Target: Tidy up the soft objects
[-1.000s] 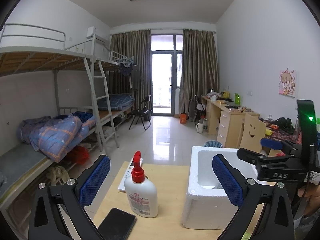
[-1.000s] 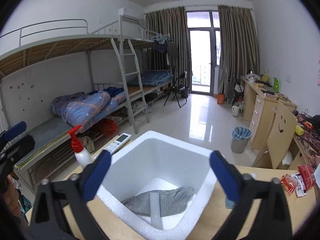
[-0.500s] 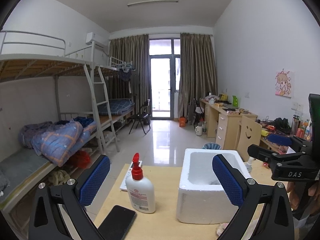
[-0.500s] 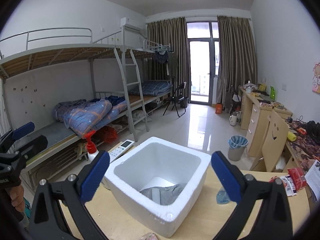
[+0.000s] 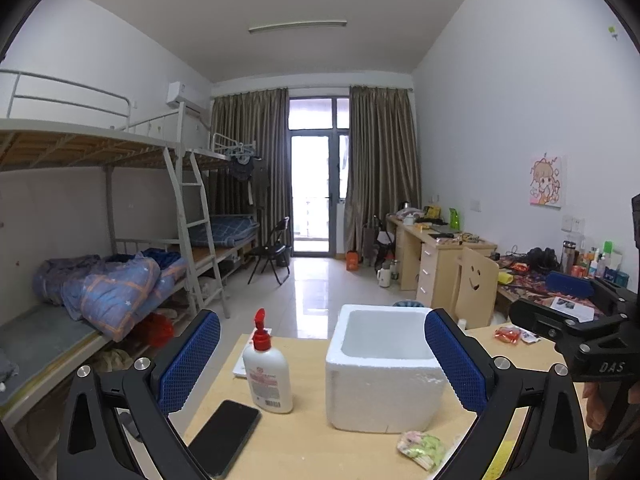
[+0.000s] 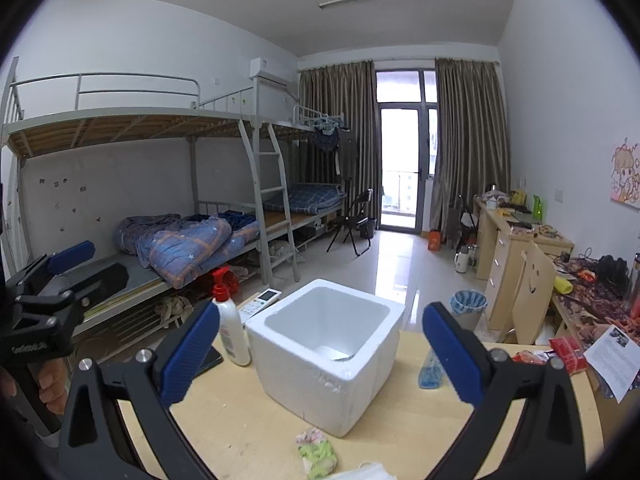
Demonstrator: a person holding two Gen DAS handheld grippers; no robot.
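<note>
A white foam box (image 5: 382, 364) stands on the wooden table (image 5: 304, 440); it also shows in the right wrist view (image 6: 328, 344). Its contents are hidden from this angle. A small crumpled green and pink soft item (image 5: 422, 444) lies on the table in front of the box, also in the right wrist view (image 6: 318, 450). My left gripper (image 5: 320, 364) is open and empty, held back from the box. My right gripper (image 6: 320, 356) is open and empty, also back from the box.
A white lotion bottle with a red pump (image 5: 266, 368) and a black phone (image 5: 224, 436) sit left of the box. A blue bottle (image 6: 430, 368) and red packets (image 6: 564, 354) lie to its right. A remote (image 6: 260, 302) lies at the far table edge.
Both grippers have pulled back and up from the box. The grey cloth inside the box is no longer in sight. The green and pink item has come into view.
</note>
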